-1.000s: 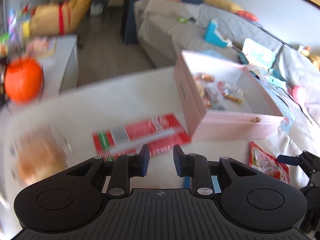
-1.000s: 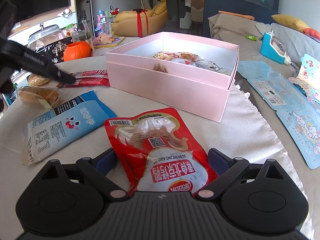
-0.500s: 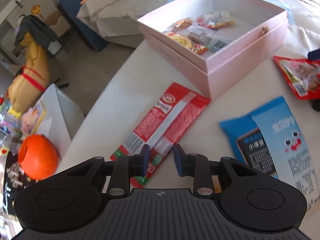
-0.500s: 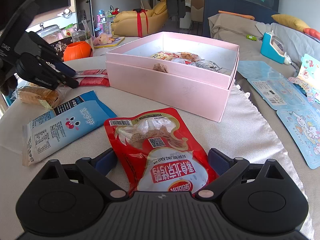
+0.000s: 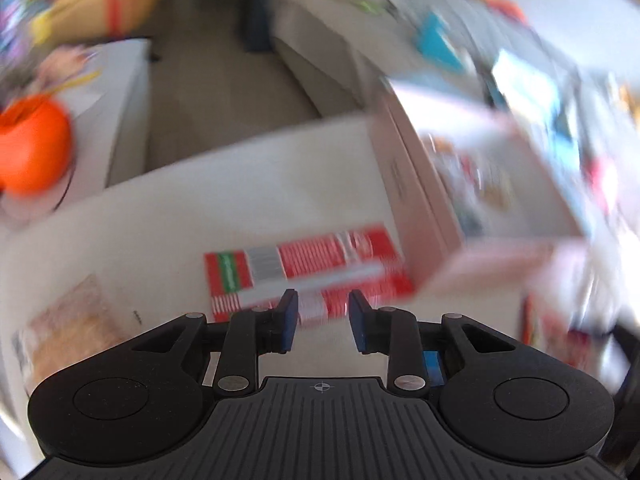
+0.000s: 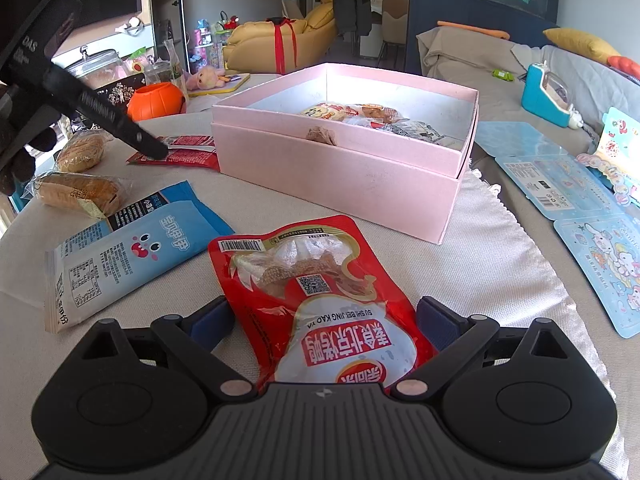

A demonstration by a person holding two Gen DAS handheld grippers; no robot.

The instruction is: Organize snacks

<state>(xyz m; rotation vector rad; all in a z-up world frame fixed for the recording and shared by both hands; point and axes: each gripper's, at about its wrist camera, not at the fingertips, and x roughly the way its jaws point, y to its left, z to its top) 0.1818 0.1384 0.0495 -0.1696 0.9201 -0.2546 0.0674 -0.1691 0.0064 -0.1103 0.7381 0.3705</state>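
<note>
Snacks lie scattered on the pale tabletop (image 6: 500,264) around a pink box (image 6: 340,172), which sits open toward the far middle with several small wrapped pieces already inside.

From my right wrist view, the red pouch (image 6: 320,292) is glossy, with a clear window showing brown pieces, a barcode at its far edge and white lettering at its near end. It lies flat on the tabletop between the wide-spread fingers of my right hand-held gripper (image 6: 324,316); the blue pads stand off either side of it and I see no squeeze on it, so I count that one released.

Left of the pouch lies a blue packet (image 6: 132,252) with a cartoon face, close beside it but not overlapping. Farther left sit two bagged bread rolls (image 6: 80,192), and a long red wrapper (image 6: 180,156) lies against the box's left wall.

My left hand-held gripper (image 5: 323,312) hangs just over that long red wrapper (image 5: 308,264); its jaws are opening, still narrow, with nothing between them. That view is badly smeared.

Open tabletop shows right of the pouch and on to the box's near wall. The right edge curves away near the blue cartoon cards (image 6: 592,216) lying beyond it. An orange pumpkin pot (image 6: 156,100) stands past the far left edge.
</note>
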